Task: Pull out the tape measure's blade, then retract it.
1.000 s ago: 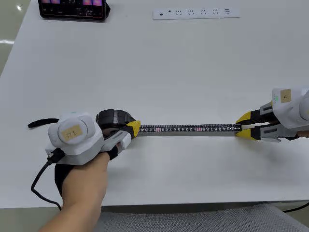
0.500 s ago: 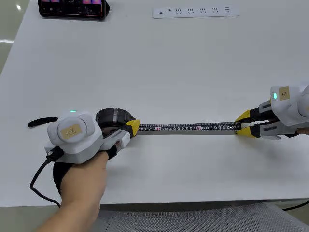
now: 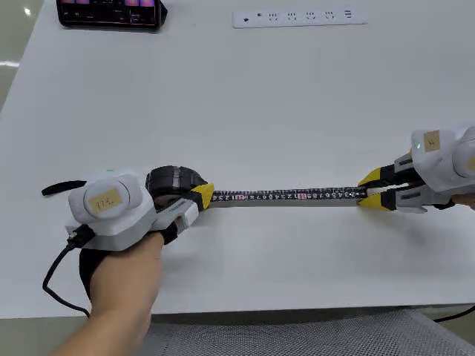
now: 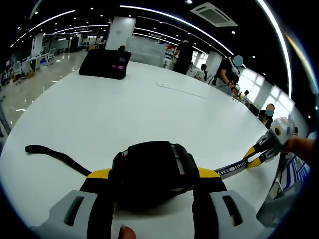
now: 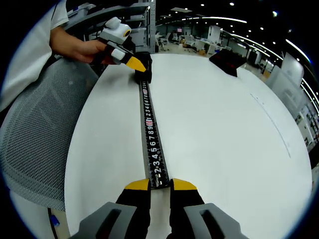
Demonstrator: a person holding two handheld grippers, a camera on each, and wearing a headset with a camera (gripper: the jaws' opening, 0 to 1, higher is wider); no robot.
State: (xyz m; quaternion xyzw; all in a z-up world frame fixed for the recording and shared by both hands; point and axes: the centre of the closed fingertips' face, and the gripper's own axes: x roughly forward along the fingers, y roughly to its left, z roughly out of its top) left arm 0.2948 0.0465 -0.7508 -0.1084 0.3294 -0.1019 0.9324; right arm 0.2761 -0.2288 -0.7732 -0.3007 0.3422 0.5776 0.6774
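A black tape measure case (image 3: 173,181) rests on the white table (image 3: 245,111), and my left gripper (image 3: 194,198) is shut on it. Its jaws squeeze both sides of the case (image 4: 153,168) in the left gripper view. The dark numbered blade (image 3: 289,196) runs flat along the table to the right. My right gripper (image 3: 373,191) is shut on the blade's tip. In the right gripper view the blade (image 5: 149,129) stretches from the right gripper (image 5: 159,185) away to the case (image 5: 144,65). The case's black wrist strap (image 4: 55,154) trails left.
A white power strip (image 3: 299,18) lies at the table's far edge, and a dark device with a lit screen (image 3: 111,12) sits at the far left corner. A black cable (image 3: 56,278) hangs from my left gripper. A grey mesh chair (image 5: 35,129) stands by the near edge.
The right gripper has moved slightly left toward the case with the tip, so a little less blade is out. The left gripper holds still.
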